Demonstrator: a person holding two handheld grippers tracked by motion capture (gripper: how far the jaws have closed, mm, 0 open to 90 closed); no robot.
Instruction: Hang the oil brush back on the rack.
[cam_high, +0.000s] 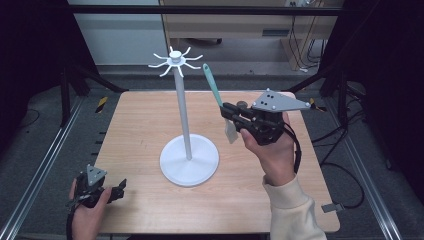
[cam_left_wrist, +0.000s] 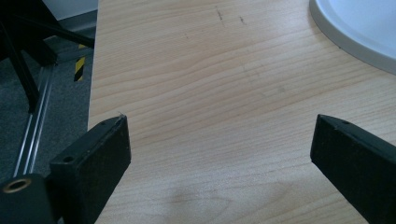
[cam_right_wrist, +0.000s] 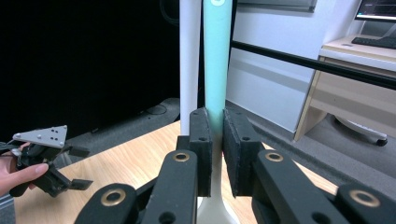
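Observation:
A white stand (cam_high: 183, 107) with a round base (cam_high: 189, 162) and a crown of hooks (cam_high: 175, 61) at its top rises from the middle of the table. My right gripper (cam_high: 229, 112) is held above the table to the right of the pole, shut on a teal-handled spatula (cam_high: 214, 86) whose pale blade (cam_high: 230, 131) hangs below the jaws. In the right gripper view the teal handle (cam_right_wrist: 217, 56) runs up between the pads, beside the white pole (cam_right_wrist: 190, 60). My left gripper (cam_high: 119, 189) rests at the table's front left corner, open, with only bare wood (cam_left_wrist: 219, 140) between its jaws.
The wooden table (cam_high: 140, 125) is framed by black bars and metal floor rails (cam_high: 45, 165). The stand's base edge (cam_left_wrist: 355, 32) lies ahead and right of the left gripper. A desk and cables stand beyond the table.

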